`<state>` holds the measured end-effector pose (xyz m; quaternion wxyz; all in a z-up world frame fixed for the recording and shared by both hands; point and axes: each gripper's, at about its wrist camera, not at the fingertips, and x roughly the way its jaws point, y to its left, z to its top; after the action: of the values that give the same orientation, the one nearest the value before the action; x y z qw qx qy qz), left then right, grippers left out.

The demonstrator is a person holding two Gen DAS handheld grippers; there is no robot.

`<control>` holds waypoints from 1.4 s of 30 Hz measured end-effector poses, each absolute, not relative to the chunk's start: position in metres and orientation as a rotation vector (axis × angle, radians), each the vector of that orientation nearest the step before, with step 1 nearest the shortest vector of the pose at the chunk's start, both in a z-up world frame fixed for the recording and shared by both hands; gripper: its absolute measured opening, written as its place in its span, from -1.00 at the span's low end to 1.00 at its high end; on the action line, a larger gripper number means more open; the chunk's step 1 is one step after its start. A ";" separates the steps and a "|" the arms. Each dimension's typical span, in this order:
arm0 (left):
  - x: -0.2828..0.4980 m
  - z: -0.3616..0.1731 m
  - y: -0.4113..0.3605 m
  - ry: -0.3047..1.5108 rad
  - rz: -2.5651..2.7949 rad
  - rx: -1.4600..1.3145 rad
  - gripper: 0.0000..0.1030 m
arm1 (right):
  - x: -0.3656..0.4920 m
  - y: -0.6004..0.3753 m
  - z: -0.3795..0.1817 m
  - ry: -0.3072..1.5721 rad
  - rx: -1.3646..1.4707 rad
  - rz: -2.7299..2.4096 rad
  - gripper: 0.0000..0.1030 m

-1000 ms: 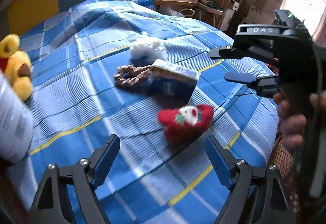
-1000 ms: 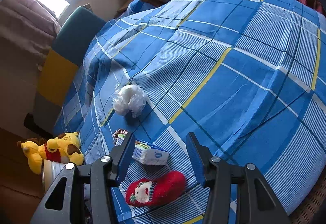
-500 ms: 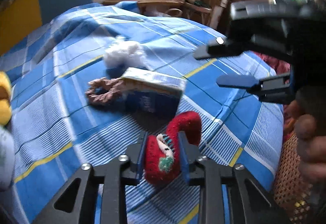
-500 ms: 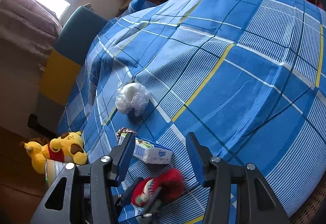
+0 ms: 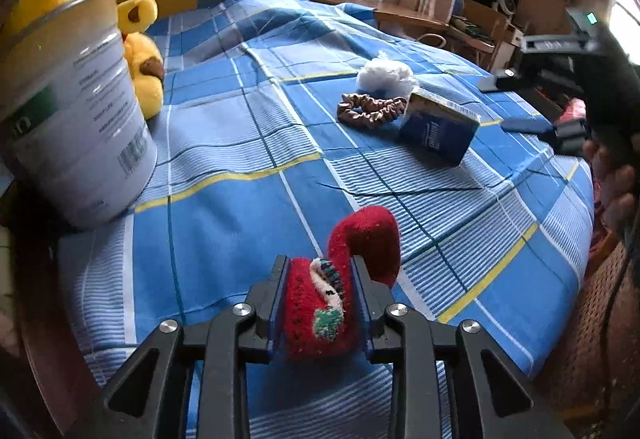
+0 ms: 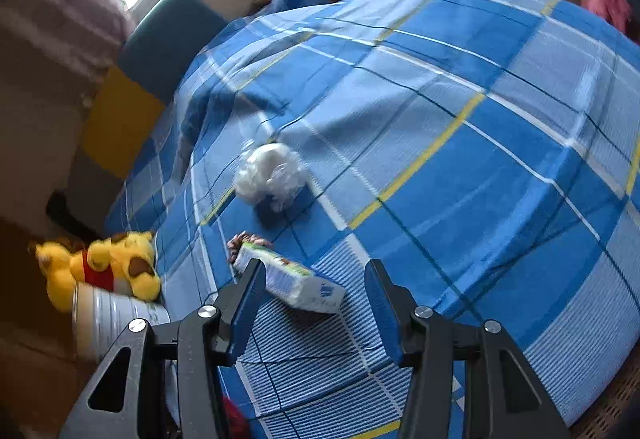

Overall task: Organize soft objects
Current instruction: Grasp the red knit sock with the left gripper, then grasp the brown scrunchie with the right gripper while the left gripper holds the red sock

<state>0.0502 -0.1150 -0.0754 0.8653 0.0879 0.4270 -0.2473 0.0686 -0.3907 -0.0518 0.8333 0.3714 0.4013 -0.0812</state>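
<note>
The left hand-held gripper (image 5: 318, 303) has just been closing, and its pads now pinch a red knitted sock (image 5: 340, 279). The sock is fuzzy, with a white and green motif, its toe curling up over the blue checked bedspread (image 5: 240, 223). Beyond the sock lie a tissue pack (image 5: 438, 127), a brown scrunchie (image 5: 370, 110) and a white plastic wad (image 5: 386, 76). The right hand-held gripper (image 6: 316, 303) hangs half open, empty.

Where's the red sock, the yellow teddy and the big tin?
red sock (image 5: 320, 303): left wrist view, its middle, between the left claw's fingers.
yellow teddy (image 6: 120, 259): right wrist view, its head.
big tin (image 5: 76, 111): left wrist view, its label side.
</note>
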 end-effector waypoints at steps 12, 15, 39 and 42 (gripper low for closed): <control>0.044 -0.087 -0.112 0.776 -0.550 0.191 -0.39 | 0.077 -0.340 -0.025 0.803 0.446 -0.141 0.01; 0.046 -0.087 -0.108 0.779 -0.564 0.165 -0.39 | 0.083 -0.325 -0.022 0.821 0.357 -0.119 0.01; 0.058 -0.094 -0.096 0.825 -0.622 0.041 -0.29 | 0.234 -0.232 -0.092 1.399 -0.474 0.223 -0.33; 0.058 -0.094 -0.095 0.825 -0.620 0.040 -0.25 | 0.227 -0.228 -0.074 1.323 -0.416 0.230 -0.87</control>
<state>0.0578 -0.0954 -0.0942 0.8696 0.0189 0.3945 -0.2963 0.2269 -0.2275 -0.0742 0.7630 -0.1915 0.6083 0.1056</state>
